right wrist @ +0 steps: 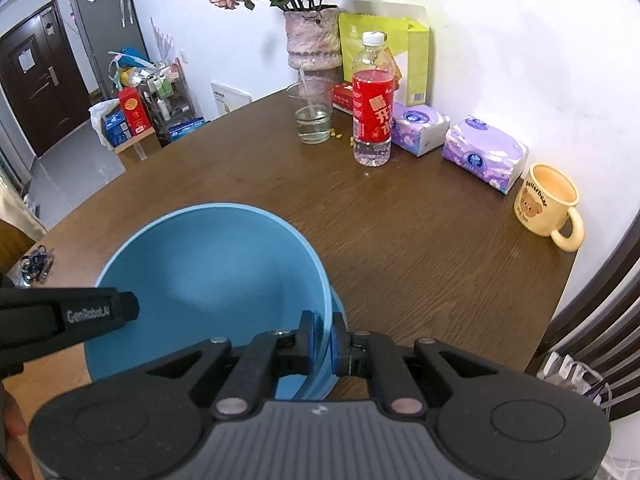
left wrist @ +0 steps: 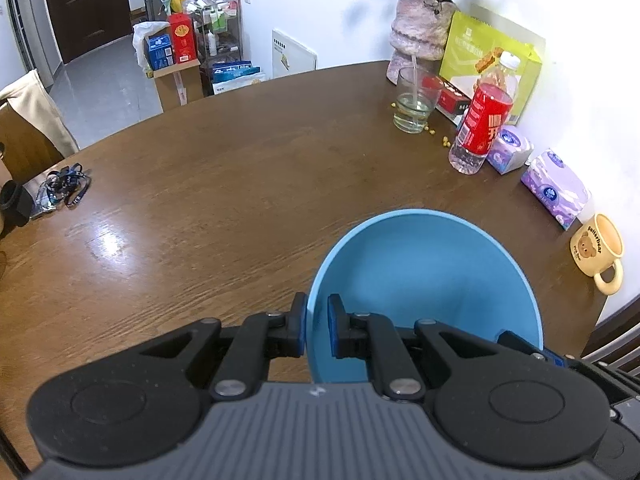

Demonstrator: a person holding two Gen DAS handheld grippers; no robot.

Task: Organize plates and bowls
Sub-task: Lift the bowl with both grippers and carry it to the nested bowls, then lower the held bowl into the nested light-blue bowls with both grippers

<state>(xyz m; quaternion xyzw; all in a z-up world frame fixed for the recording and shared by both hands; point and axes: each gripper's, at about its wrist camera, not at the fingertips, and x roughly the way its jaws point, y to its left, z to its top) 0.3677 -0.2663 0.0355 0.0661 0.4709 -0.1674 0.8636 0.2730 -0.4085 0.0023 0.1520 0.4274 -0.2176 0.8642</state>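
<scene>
A blue bowl (left wrist: pixel 424 280) sits over the brown wooden table (left wrist: pixel 200 184). My left gripper (left wrist: pixel 316 328) straddles its left rim, one finger outside and one inside, with a small gap to the rim. In the right wrist view the same blue bowl (right wrist: pixel 208 272) shows, and my right gripper (right wrist: pixel 322 344) is shut on its right rim. A second blue rim edge (right wrist: pixel 340 312) peeks out just below it. The left gripper's finger (right wrist: pixel 80 312) reaches in from the left.
Along the wall stand a flower vase (right wrist: pixel 314 40), a glass of water (right wrist: pixel 312 114), a red-labelled bottle (right wrist: pixel 372 108), two purple tissue packs (right wrist: pixel 484 152), a green box (right wrist: pixel 384 40) and a yellow bear mug (right wrist: pixel 548 204). A lanyard (left wrist: pixel 64 188) lies at the table's left edge.
</scene>
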